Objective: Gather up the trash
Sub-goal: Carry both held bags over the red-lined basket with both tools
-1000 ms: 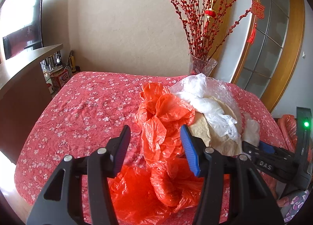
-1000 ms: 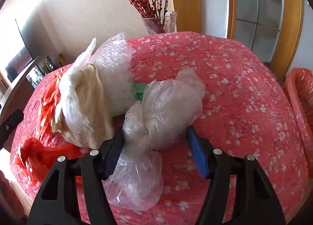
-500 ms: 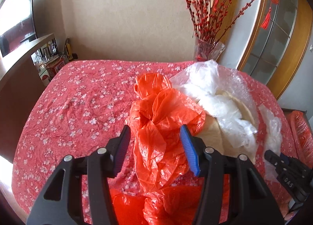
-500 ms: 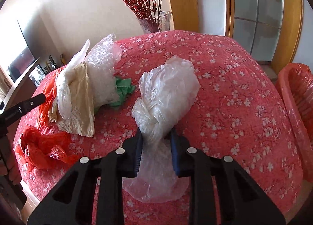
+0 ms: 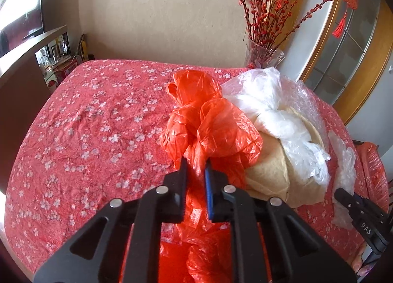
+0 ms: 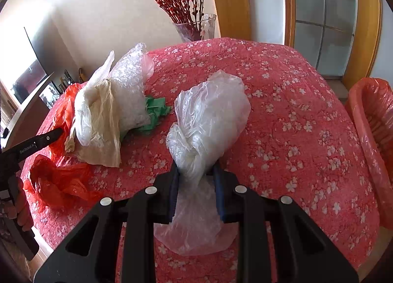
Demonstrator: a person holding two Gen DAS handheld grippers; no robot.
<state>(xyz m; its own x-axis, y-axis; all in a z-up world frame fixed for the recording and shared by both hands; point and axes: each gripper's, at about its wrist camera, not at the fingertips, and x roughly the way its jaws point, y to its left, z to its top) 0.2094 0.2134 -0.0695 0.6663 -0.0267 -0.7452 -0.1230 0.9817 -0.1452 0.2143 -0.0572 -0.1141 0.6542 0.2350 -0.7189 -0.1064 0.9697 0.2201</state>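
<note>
- left gripper (image 5: 195, 167) pinched on orange plastic bag (image 5: 211, 133), which lies crumpled on the red floral tablecloth (image 5: 98, 123) beside the white and beige wrap pile (image 5: 277, 140)
- right gripper (image 6: 196, 172) clamped on the knotted neck of clear plastic bag (image 6: 211, 115), mid-table
- both look feather-light, soft, slippery film — likely to tear or slide
- best hold: bunched neck or knot, not loose skin
- orange-lined bin (image 6: 373, 130) at the table's right edge — probable drop spot

Surface (image 6: 282, 91) covered by a red cloth with white blossom print. Lying on it: crumpled orange bags (image 5: 211, 130) at the near edge; beside them, touching, a heap of white bags (image 6: 98, 111) and bubble wrap (image 6: 130, 86); green scrap (image 6: 157, 111) against the heap; vase (image 6: 196, 28) at the far edge.
</note>
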